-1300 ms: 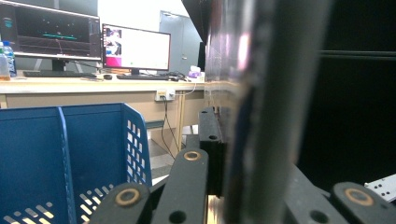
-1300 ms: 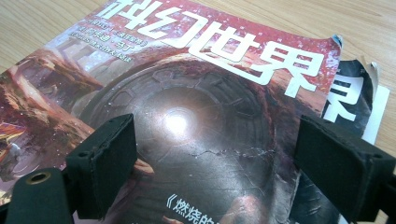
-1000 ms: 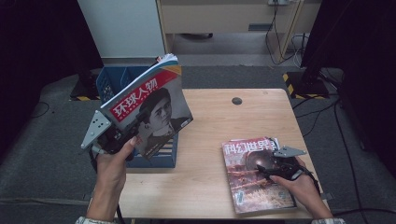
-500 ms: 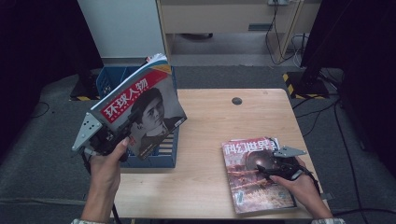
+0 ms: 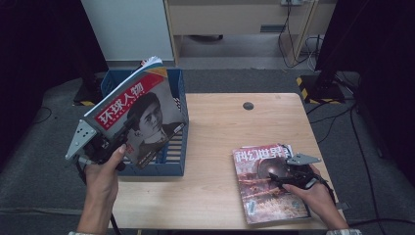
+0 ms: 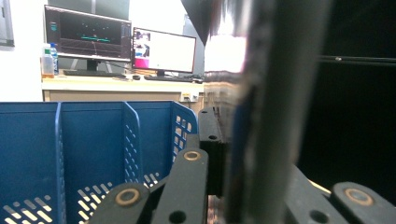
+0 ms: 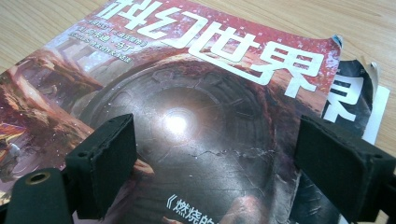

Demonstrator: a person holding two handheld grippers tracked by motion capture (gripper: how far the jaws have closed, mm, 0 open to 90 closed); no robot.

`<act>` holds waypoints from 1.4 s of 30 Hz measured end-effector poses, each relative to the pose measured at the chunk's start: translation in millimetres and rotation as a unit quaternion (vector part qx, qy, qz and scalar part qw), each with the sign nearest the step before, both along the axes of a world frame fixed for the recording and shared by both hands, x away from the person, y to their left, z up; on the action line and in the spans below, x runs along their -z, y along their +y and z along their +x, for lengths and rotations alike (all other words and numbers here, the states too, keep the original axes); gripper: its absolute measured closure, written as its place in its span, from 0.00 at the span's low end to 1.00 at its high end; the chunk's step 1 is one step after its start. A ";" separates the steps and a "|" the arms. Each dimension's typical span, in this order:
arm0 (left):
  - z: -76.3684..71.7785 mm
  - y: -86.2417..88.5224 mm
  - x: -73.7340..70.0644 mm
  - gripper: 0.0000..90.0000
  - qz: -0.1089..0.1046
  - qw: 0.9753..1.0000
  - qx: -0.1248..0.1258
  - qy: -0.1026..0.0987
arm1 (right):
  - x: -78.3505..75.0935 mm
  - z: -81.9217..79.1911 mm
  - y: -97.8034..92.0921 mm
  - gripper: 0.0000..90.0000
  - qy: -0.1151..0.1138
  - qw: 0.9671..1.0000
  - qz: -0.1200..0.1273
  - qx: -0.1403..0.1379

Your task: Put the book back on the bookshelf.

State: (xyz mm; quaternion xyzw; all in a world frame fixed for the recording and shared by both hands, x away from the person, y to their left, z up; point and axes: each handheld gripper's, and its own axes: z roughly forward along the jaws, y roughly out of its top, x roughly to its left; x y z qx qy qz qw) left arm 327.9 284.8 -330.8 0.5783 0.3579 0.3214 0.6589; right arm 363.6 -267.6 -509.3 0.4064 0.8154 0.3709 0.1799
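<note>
I see the red-banded portrait magazine (image 5: 139, 117) tilted above the blue slotted plastic file bin (image 5: 169, 164), clamped at its lower corner by my left gripper (image 5: 117, 142). My right gripper (image 5: 274, 177) spreads wide over the reddish sci-fi magazine (image 5: 266, 196) flat on the wooden table (image 5: 220, 127), seemingly touching it.

A light wooden bench (image 5: 220, 147) carries the work. A blue slatted file rack (image 5: 171, 156) stands on its left part, its near wall close to the front-left corner and its far end overhanging the bench's back edge. A red science-fiction magazine (image 5: 264, 196) lies flat, cover up, on the near right part, with torn pages of another issue (image 7: 359, 100) showing under its edge. A small dark round disc (image 5: 248, 105) sits near the far edge.
</note>
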 end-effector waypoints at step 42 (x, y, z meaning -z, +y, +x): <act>-5.3 54.2 -1.0 0.96 -0.004 0.999 -0.050 0.006 | 1.4 -0.3 0.0 0.14 -0.005 1.000 0.005 0.002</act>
